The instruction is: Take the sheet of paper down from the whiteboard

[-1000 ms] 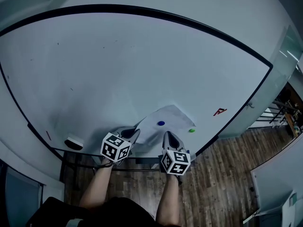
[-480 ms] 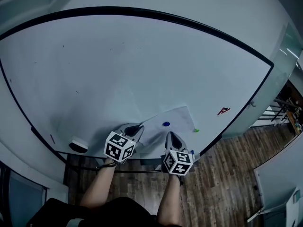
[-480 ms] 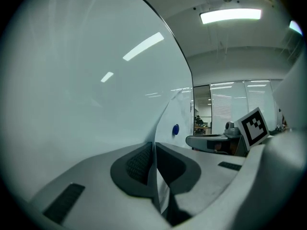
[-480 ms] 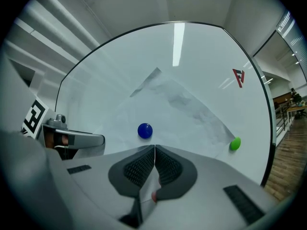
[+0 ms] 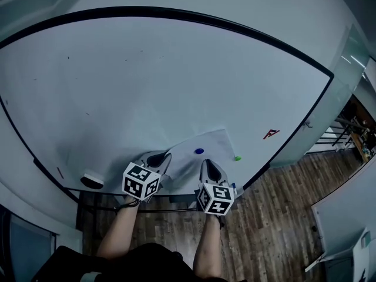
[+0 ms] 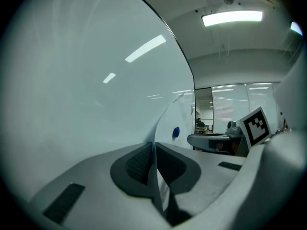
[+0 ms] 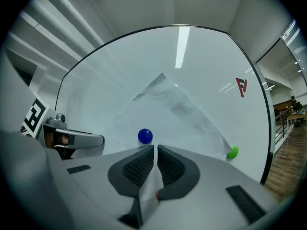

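Along the lower edge of the whiteboard (image 5: 176,81), an eraser (image 5: 92,179) sits at the left, then the left gripper (image 5: 158,158) has its jaws clamped on the sheet of paper (image 5: 215,145), which hangs low on the whiteboard under a blue magnet (image 5: 200,151), the right gripper (image 5: 207,167) likewise pinches it, and a green magnet (image 5: 238,157) sits rightmost.

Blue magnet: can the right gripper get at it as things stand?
Probably not right now. The blue magnet sits just ahead of the right gripper with nothing between them, but its jaws are shut on the sheet of paper; it would have to let go first.
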Available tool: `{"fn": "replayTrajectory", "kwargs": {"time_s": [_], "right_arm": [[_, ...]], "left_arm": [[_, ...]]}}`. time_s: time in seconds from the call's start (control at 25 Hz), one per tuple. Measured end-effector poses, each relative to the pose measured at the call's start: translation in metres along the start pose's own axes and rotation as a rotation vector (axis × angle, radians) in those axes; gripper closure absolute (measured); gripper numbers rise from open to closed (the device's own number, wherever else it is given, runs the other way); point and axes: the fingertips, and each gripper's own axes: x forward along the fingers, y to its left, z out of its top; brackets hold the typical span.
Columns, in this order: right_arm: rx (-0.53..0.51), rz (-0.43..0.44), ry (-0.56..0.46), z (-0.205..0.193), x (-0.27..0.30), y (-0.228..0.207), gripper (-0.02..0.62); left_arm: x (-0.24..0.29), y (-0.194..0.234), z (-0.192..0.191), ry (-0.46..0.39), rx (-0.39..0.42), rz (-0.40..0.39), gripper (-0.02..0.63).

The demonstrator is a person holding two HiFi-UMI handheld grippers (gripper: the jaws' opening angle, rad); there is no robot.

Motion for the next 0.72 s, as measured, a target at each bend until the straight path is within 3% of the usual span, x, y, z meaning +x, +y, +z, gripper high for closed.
{"fn": "replayTrajectory", "kwargs": {"time_s": [0.28,0.44,0.72], "right_arm": [[-0.021,0.011,-0.014,0.009,0.013,0.011,0.560],[-0.047,0.015,-0.010,0.014,0.021,0.020,0.483],[-0.092,-0.024,-0.024,0.021,0.022,0.023,0.477]], "left_arm": [[-0.002,-0.002,0.001,-0.001,0.002,0.015,0.577],[-0.003,-0.003,0.003,-0.002,0.005,0.022,0.577],[-0.003,-0.003,0.001,-0.001,0.001,0.029,0.577]]}}
